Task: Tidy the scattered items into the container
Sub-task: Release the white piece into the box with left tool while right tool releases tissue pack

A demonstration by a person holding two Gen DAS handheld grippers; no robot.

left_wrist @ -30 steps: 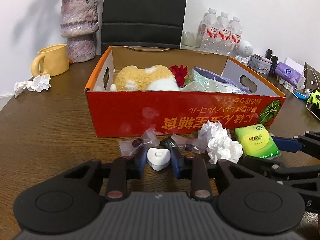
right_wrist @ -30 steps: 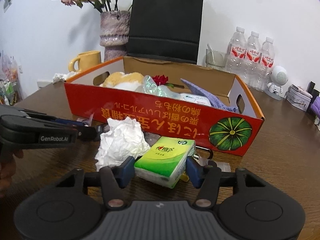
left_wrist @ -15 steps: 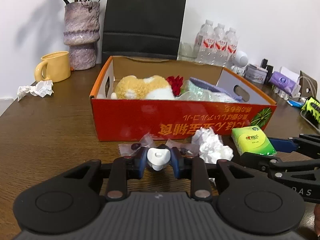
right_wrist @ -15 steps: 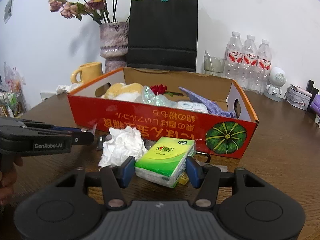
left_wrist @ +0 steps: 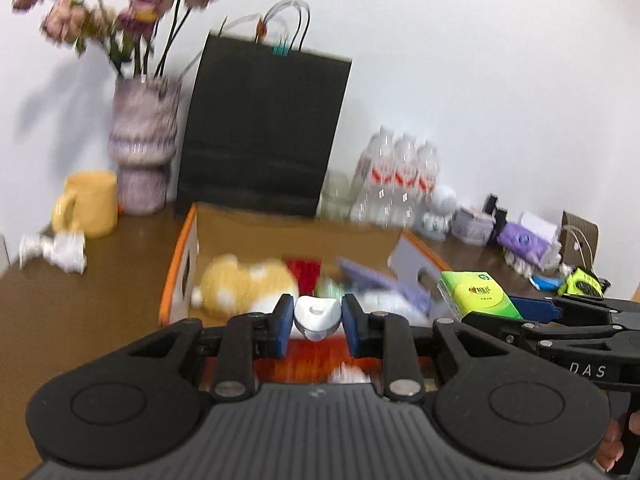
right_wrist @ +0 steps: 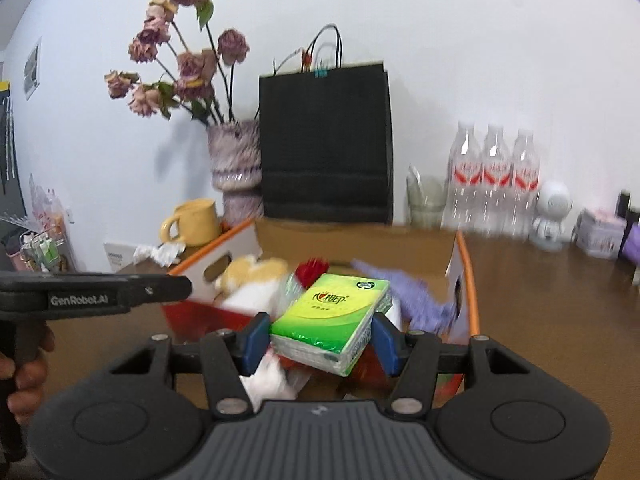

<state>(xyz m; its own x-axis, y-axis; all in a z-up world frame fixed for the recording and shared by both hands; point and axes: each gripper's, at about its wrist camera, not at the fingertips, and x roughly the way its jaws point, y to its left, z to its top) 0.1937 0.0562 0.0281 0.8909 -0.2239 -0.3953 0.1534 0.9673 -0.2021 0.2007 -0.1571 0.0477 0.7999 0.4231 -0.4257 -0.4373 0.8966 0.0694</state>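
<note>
left gripper point(left_wrist: 317, 318): bottom middle of the left wrist view, blue pads squeezed onto a small white plastic thing point(left_wrist: 317, 317), held up in front of the box
right gripper point(right_wrist: 320, 334): low centre of its own view, clamped on a green tissue pack point(right_wrist: 330, 322), which sits tilted between the pads
box point(right_wrist: 464, 280): the orange cardboard container, mid-frame, on the brown table point(right_wrist: 560, 320); it's blurry, but there's a yellow-and-white plush point(left_wrist: 244, 286), something red and a purple cloth point(right_wrist: 416, 296) inside
crumpled tissue point(right_wrist: 266, 380): white wad low down, peeking out under the right gripper's fingers
background: black paper bag point(right_wrist: 326, 140), vase of dried flowers point(right_wrist: 234, 164), yellow mug point(right_wrist: 196, 222) and water bottles point(right_wrist: 494, 184) along the wall
</note>
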